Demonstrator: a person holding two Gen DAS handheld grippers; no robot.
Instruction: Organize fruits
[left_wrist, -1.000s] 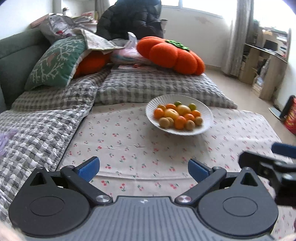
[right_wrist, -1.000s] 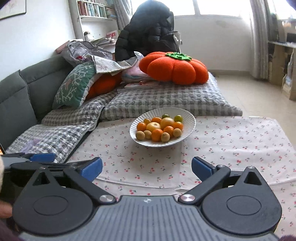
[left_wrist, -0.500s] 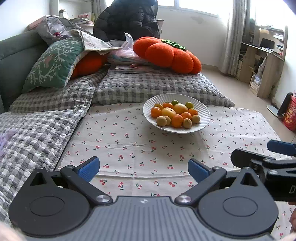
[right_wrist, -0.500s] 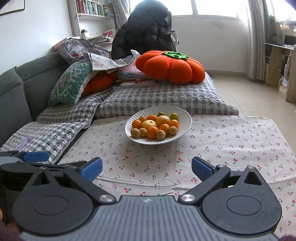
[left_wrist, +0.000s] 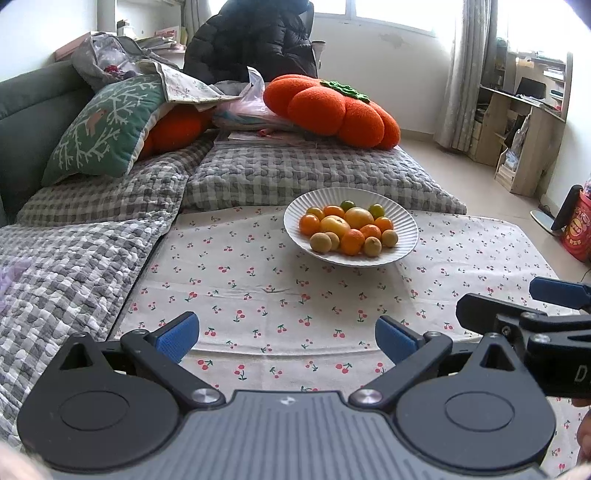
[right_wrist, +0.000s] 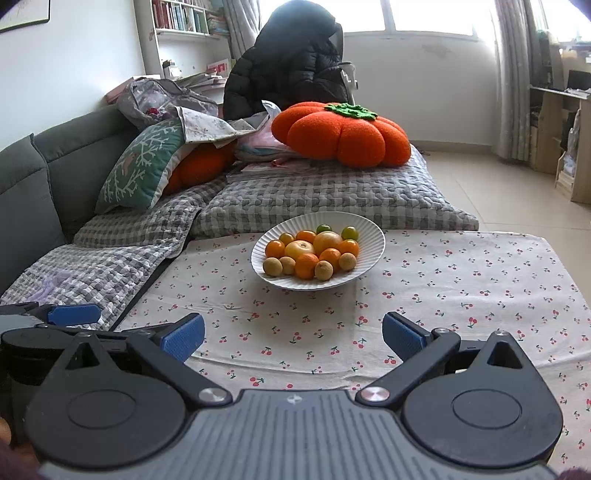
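Note:
A white ribbed plate (left_wrist: 404, 223) (right_wrist: 369, 230) stands on the cherry-print tablecloth (left_wrist: 258, 288) (right_wrist: 461, 288). It holds several fruits: oranges (left_wrist: 352, 242) (right_wrist: 306, 266), yellow apples (left_wrist: 334, 225) (right_wrist: 327, 240), small green limes (left_wrist: 376, 210) (right_wrist: 349, 233) and small tan round fruits (left_wrist: 320, 242) (right_wrist: 272, 266). My left gripper (left_wrist: 287, 336) is open and empty over the cloth's near part, well short of the plate. My right gripper (right_wrist: 293, 336) is open and empty too, also short of the plate. Each gripper shows at the side of the other's view.
A checked grey quilt (left_wrist: 92, 229) (right_wrist: 325, 199) covers the sofa left of and behind the table. An orange pumpkin cushion (left_wrist: 332, 110) (right_wrist: 343, 133) and a green patterned pillow (left_wrist: 103, 129) lie on it. A wooden shelf (left_wrist: 524, 140) stands at the right.
Both views have pulled back slightly from the plate and tilted, so the plate sits a bit farther off. Both grippers stay open and empty.

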